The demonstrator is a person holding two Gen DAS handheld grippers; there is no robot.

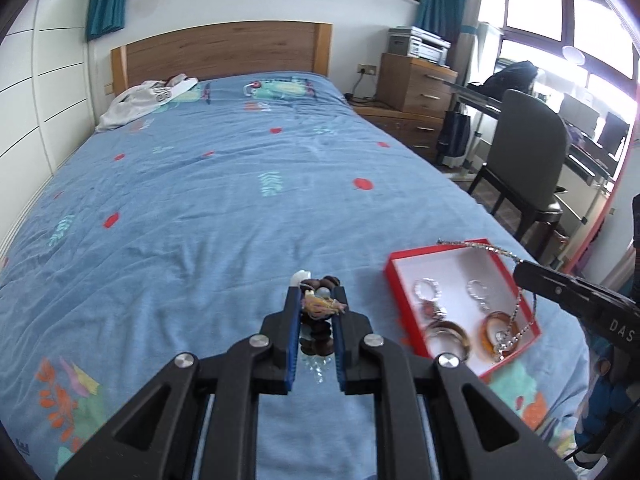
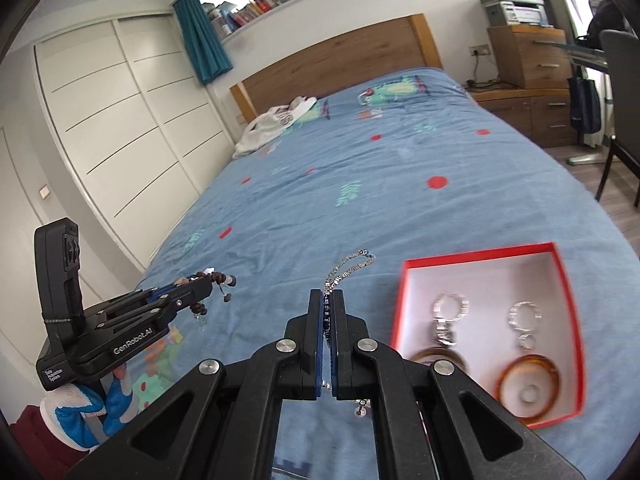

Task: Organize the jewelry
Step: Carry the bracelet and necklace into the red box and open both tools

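Observation:
My left gripper [image 1: 318, 294] is shut on a brown bead bracelet [image 1: 316, 312] with a pale tassel and clear crystals hanging below; the right wrist view shows that left gripper [image 2: 206, 280] from the side, held above the bed. My right gripper [image 2: 328, 296] is shut on a silver chain [image 2: 350, 266] that sticks out past its tips and dangles beneath. In the left wrist view the right gripper [image 1: 520, 270] hangs over the red box [image 1: 404, 308], the silver chain [image 1: 516, 320] drooping into it. The red box [image 2: 572, 320] holds two amber bangles [image 2: 528, 390] and two silver rings [image 2: 450, 306].
A blue patterned bedspread [image 1: 220, 220] covers the bed. Crumpled white clothing [image 1: 136, 102] lies near the wooden headboard [image 1: 224, 50]. A chair [image 1: 524, 160] and a desk stand to the right of the bed, with wooden drawers [image 1: 416, 84] behind. White wardrobe doors [image 2: 120, 120] line the left wall.

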